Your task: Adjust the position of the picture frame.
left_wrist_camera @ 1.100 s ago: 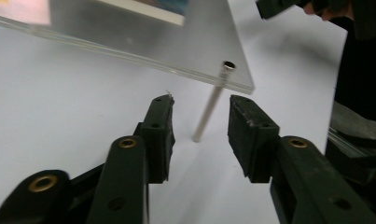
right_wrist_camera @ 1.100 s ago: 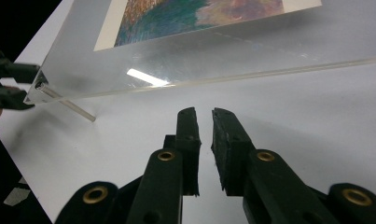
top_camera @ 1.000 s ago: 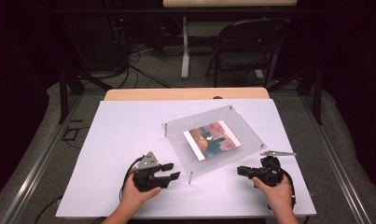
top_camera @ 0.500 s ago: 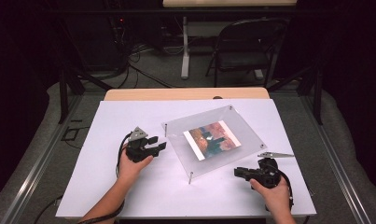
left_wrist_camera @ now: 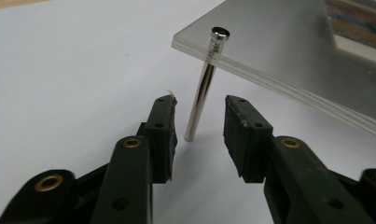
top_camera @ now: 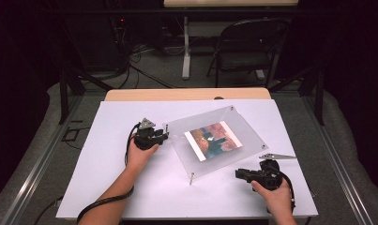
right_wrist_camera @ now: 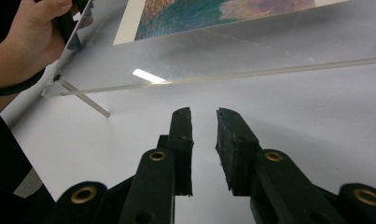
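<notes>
The left tool [left_wrist_camera: 197,122] has moved up from the bench's [top_camera: 107,187] near edge, spread around the frame's [top_camera: 215,140] corner post [left_wrist_camera: 202,88], likely about to pinch it; the right tool [right_wrist_camera: 204,135] waits slightly parted, empty.

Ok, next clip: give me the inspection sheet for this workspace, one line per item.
Surface: white table top, flat, on a wooden table.
Job's things: clear acrylic photo frame holding a colour print, raised on metal standoff pins; corner pin upright.
Clutter: nothing seen.
Grippers: left gripper open, fingers either side of the corner pin, not touching; right gripper open, apart from the frame's edge, holding nothing.
Cables: black cable trails along the left forearm; more cables on the floor behind.
Surroundings: dark room, folding chair, another table's legs.
</notes>
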{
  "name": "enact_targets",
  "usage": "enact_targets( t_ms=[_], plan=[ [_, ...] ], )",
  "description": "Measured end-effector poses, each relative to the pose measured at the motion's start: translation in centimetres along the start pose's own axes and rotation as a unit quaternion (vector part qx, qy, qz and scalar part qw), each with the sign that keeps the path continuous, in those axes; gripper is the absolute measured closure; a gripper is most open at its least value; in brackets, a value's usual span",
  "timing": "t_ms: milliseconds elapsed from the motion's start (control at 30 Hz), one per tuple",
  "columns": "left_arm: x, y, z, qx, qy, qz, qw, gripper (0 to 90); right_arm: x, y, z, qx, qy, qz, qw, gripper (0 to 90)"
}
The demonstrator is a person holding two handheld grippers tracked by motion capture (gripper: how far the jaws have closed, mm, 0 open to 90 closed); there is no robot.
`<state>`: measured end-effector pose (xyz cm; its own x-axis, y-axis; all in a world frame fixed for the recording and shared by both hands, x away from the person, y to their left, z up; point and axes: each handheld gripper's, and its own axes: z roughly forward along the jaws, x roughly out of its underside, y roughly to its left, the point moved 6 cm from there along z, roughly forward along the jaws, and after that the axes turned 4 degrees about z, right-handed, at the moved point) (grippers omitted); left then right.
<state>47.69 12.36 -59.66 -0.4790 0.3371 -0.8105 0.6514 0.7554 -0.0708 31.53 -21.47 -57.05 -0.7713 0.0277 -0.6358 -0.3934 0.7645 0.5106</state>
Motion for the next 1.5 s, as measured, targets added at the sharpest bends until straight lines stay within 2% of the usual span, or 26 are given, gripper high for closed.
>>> enact_targets(
  t_ms=[100,167,300,433,533,633,667,867,1067,1267,1400,1500],
  plan=[
    [-0.1,-0.1,0.7,0.000,0.004,0.003,1.0000,68.4,-0.1,0.0,0.0,0.002,0.002,0.000,1.0000,75.6],
    [-0.1,-0.1,1.1,-0.004,0.019,0.005,0.9998,71.0,-0.1,0.0,0.1,0.003,0.000,0.000,1.0000,75.7],
    [-0.4,-0.1,1.4,0.007,0.010,-0.011,0.9999,75.6,-0.2,0.1,0.3,0.013,0.004,-0.001,0.9999,77.2],
    [-0.5,0.0,1.6,-0.004,0.020,0.001,0.9998,81.7,-0.3,0.3,0.6,0.021,0.011,-0.010,0.9997,78.4],
    [-0.6,0.0,1.6,-0.002,0.024,0.004,0.9997,82.4,-0.4,0.3,0.9,0.026,0.012,-0.013,0.9995,78.4],
    [-0.6,-0.2,1.5,-0.009,0.030,0.014,0.9994,83.6,-0.4,0.4,1.3,0.031,0.018,-0.017,0.9992,78.4],
    [-0.7,-0.2,1.5,-0.010,0.031,0.019,0.9993,83.9,-0.3,0.4,1.4,0.034,0.020,-0.019,0.9990,78.3],
    [-0.4,-0.7,0.5,-0.002,0.032,0.019,0.9993,83.9,-0.6,0.4,2.0,0.059,0.029,-0.042,0.9969,78.4],
    [0.2,-1.6,-0.8,0.001,0.039,0.029,0.9988,84.2,-1.1,-0.2,1.8,0.065,0.029,-0.032,0.9969,78.0],
    [0.7,-2.2,-1.6,0.003,0.043,0.032,0.9986,84.3,-1.8,-0.8,1.4,0.072,0.026,-0.027,0.9967,82.9],
    [0.9,-2.4,-1.9,0.006,0.045,0.033,0.9984,84.3,-1.3,-0.8,1.0,0.078,0.046,-0.032,0.9954,89.1],
    [1.0,-2.6,-2.2,0.010,0.047,0.033,0.9983,84.3,-0.8,-0.9,1.1,0.079,0.057,-0.027,0.9949,90.0]
  ],
)
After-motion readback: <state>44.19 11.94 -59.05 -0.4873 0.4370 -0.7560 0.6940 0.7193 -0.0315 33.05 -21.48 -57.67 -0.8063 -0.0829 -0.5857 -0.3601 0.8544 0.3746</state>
